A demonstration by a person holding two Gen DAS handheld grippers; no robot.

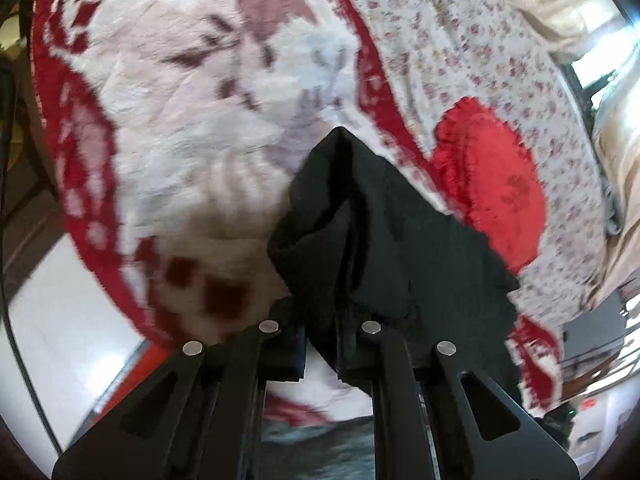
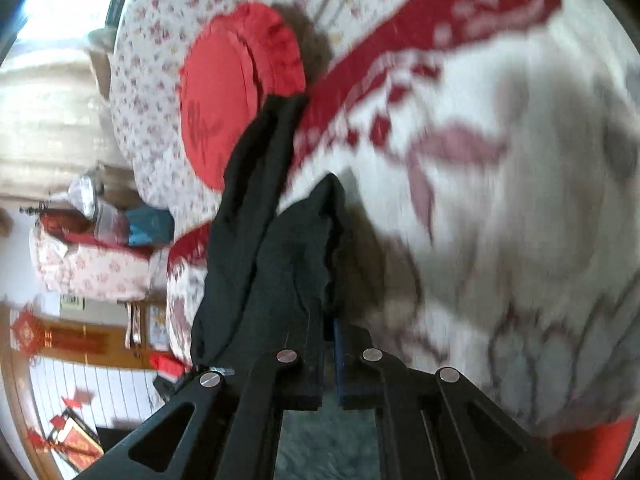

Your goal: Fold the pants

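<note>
The black pants [image 1: 376, 232] hang bunched from my left gripper [image 1: 322, 320], which is shut on their cloth and holds them above the bed. In the right wrist view the same black pants [image 2: 276, 248] hang from my right gripper [image 2: 329, 328], shut on another part of the cloth, with a long strip trailing up and left. Both views are blurred by motion. The fingertips of both grippers are hidden in the cloth.
A white and red patterned blanket [image 1: 192, 128] [image 2: 500, 200] covers the bed below. A round red cushion [image 1: 492, 176] [image 2: 228, 92] lies on a floral sheet [image 1: 460, 40] [image 2: 160, 40]. White floor [image 1: 60, 320] shows at the left; furniture and red decorations [image 2: 60, 332] stand beyond the bed.
</note>
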